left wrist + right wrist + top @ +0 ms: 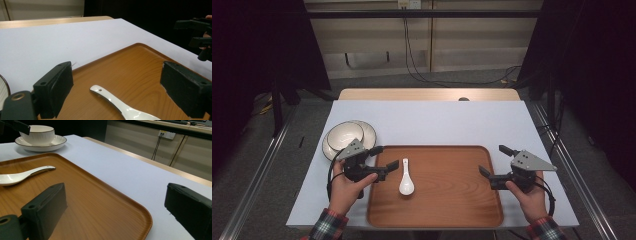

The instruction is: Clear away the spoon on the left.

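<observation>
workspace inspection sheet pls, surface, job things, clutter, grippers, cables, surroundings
surface: table under a white cover, wooden edge showing at the far side.
job's things: wooden tray at the near middle; white spoon lying on its left part, handle pointing away; bowl sitting on a plate off the tray, at the left.
clutter: nothing seen.
grippers: left gripper open, over the tray's left edge beside the spoon, holding nothing; right gripper open, at the tray's right edge, holding nothing.
cables: black cables hang from a wall socket and run along the floor.
surroundings: dark curtains at both sides, pale wall panels behind.
</observation>
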Motion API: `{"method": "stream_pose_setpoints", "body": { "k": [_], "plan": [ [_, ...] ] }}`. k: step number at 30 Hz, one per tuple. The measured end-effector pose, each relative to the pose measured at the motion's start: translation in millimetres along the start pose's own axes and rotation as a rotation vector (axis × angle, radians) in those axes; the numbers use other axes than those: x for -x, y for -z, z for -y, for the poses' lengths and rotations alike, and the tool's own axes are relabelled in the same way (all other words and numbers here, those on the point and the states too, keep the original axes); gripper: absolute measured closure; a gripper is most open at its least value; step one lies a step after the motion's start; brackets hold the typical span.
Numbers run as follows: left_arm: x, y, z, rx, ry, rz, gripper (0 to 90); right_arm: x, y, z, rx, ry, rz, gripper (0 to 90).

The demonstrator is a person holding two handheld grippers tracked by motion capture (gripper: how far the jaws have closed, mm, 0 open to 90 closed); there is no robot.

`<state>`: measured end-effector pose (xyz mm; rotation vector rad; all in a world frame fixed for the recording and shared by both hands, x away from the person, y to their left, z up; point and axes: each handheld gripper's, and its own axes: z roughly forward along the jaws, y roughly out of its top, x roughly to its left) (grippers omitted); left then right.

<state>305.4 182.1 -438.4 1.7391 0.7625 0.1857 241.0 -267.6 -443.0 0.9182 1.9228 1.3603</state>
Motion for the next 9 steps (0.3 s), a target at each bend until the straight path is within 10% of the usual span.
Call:
{"method": "stream_pose_setpoints", "body": {
  "k": [9],
  "plan": [
    [-0.4, -1.8, 0.1, -0.027, -0.012, -0.017, 10.4, 0.3, 0.6, 0.6, -0.01, -0.004, 0.004, 3.6]
  ]
}}
